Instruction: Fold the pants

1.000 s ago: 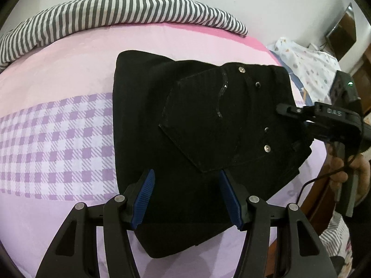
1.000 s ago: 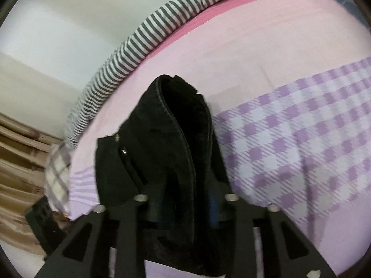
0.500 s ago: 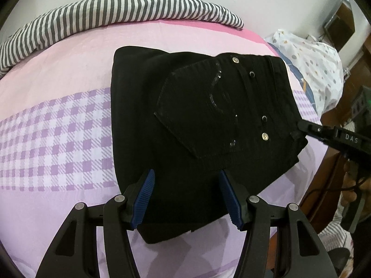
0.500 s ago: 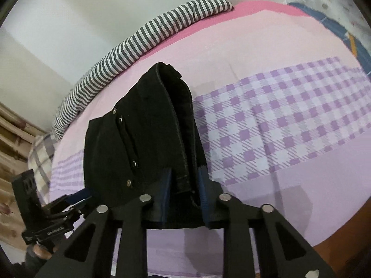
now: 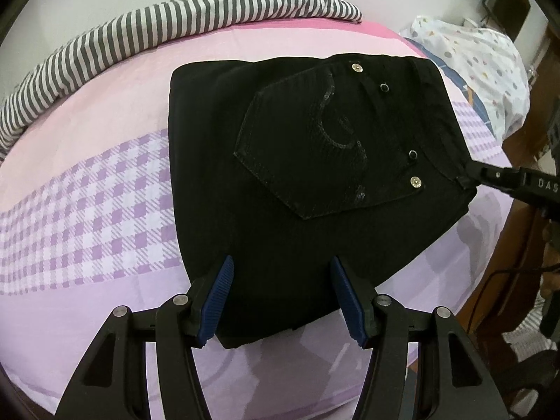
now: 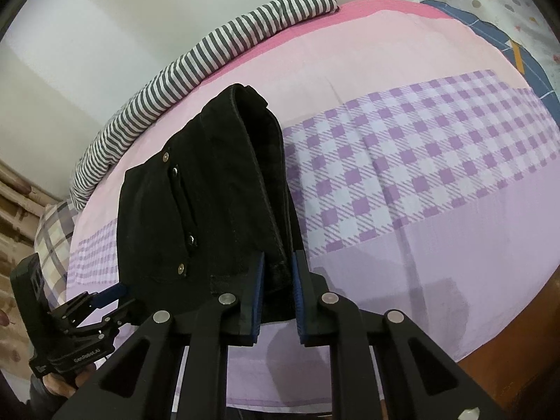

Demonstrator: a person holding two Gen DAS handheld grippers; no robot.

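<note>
- The black pants lay folded into a compact stack on the bed, near its front edge, partly on the purple checked band and partly on the plain lilac strip.
- A back pocket with metal rivets faced up on top of the stack.
- Your left gripper stood about half open over the near edge of the pants, blue pads on either side of the cloth and not pinching it.
- Your right gripper had just been closing; its jaws were narrow and pressed on the thick waistband corner of the pants between them.
- From the left wrist view, that right gripper's tip met the pants at the corner nearest the bed's right edge.
- A grey-and-white striped blanket ran along the bed's far edge, against the wall.
- A spotted white cloth sat at the far right corner of the bed.
</note>
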